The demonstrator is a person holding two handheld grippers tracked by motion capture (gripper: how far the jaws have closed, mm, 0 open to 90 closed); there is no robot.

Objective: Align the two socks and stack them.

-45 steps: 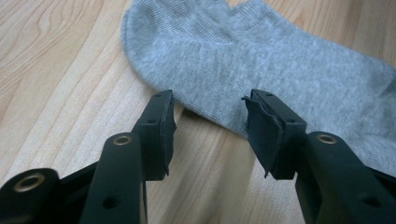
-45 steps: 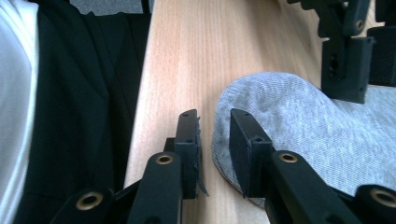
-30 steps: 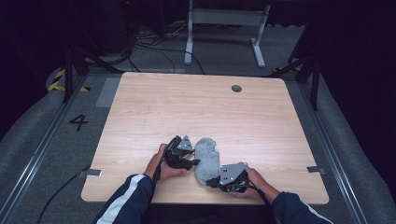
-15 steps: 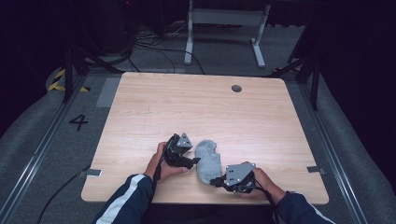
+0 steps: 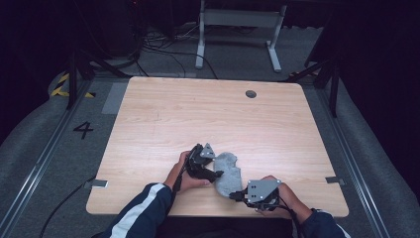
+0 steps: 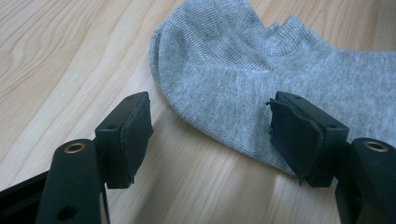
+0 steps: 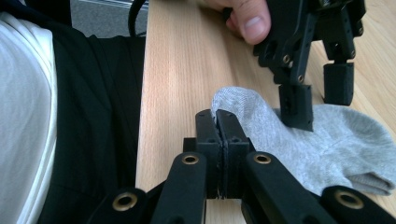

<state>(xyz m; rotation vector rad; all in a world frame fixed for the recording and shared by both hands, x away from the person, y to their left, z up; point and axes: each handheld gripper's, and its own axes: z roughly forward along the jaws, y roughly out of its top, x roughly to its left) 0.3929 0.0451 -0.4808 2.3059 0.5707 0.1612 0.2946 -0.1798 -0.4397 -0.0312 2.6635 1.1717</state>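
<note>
— One marking can be read: a black "4" (image 5: 83,130) is painted on the grey floor (image 5: 59,163) left of the desk (image 5: 208,114). No brand or label is seen on the grey sock (image 5: 228,173).

— Where is the sock found?

— It is laid flat on the desk near the person's edge, between the two hands. Its near end is pinched by the right tool (image 7: 217,119), whose jaws are pressed together on a raised fold of the fabric.

— And the left tool (image 6: 210,135)?

— Its jaws are held apart and have just been opening. One pad (image 6: 299,135) is seen over the sock's edge, the other (image 6: 128,135) over bare wood; nothing is clamped.
</note>
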